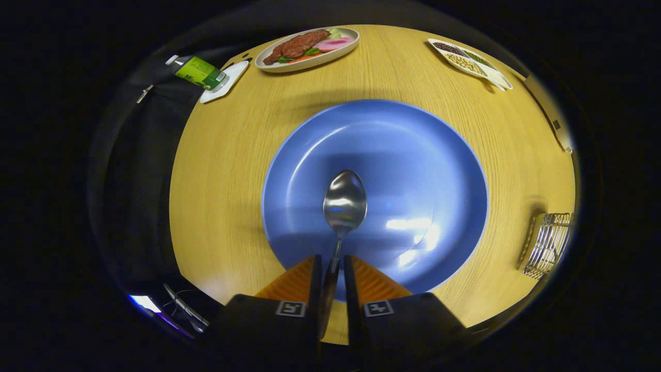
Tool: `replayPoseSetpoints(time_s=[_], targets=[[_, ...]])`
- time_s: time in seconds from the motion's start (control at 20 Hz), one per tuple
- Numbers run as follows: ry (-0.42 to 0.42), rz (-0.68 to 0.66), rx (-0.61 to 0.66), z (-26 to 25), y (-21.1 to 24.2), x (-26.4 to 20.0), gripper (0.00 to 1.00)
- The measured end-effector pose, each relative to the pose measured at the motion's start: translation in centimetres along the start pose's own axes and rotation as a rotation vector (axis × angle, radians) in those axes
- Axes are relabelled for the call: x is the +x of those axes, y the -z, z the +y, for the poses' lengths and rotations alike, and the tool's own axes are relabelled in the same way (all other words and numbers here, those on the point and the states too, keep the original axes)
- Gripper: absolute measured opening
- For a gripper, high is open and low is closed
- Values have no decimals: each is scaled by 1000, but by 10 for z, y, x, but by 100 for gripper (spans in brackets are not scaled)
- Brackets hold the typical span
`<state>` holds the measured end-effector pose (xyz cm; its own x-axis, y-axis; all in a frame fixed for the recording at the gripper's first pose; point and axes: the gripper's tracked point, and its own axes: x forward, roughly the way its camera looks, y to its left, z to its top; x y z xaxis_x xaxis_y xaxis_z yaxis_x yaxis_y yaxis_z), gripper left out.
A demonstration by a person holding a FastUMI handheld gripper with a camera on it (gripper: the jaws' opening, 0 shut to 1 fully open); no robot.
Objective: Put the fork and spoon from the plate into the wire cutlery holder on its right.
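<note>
— Since the spoon (pixel 344 202) is pinched by its thin handle between the gripper (pixel 333 264) fingers, jaws pressed on it from both sides, where's the risk?

— The bowl sticks out ahead at twelve o'clock, over the blue plate (pixel 439 155). With so narrow a handle, I'd judge it could pivot or slip in a quick swing.

— And the wire holder (pixel 550 243)?

— Off at about three o'clock, well apart from the plate, on the wooden table (pixel 222 206). Its openings look tight; a tilted spoon might catch on the wire and drop.

— Anything else nearby?

— A food dish (pixel 309 47) at eleven, a bottle (pixel 199 72) at ten, a snack tray (pixel 470 61) at one. All beyond the path.
</note>
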<state>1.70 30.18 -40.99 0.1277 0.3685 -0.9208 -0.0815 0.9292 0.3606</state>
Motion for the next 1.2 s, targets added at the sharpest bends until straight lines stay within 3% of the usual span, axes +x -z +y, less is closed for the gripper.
replayPoseSetpoints(time_s=[0.05, 0.15, 0.35, 0.7, 0.95, 1.2], targets=[[-13, -8, 17, -1, -5, -5, 11], [-52, -26, 41, -1, -9, -14, 9], [-175, -60, 91, -1, -19, -54, 8], [-285, -125, 104, -43, -25, -144, 8], [-263, -155, 31, -103, -23, -213, 8], [-222, -127, 16, -168, -11, -253, 8]])
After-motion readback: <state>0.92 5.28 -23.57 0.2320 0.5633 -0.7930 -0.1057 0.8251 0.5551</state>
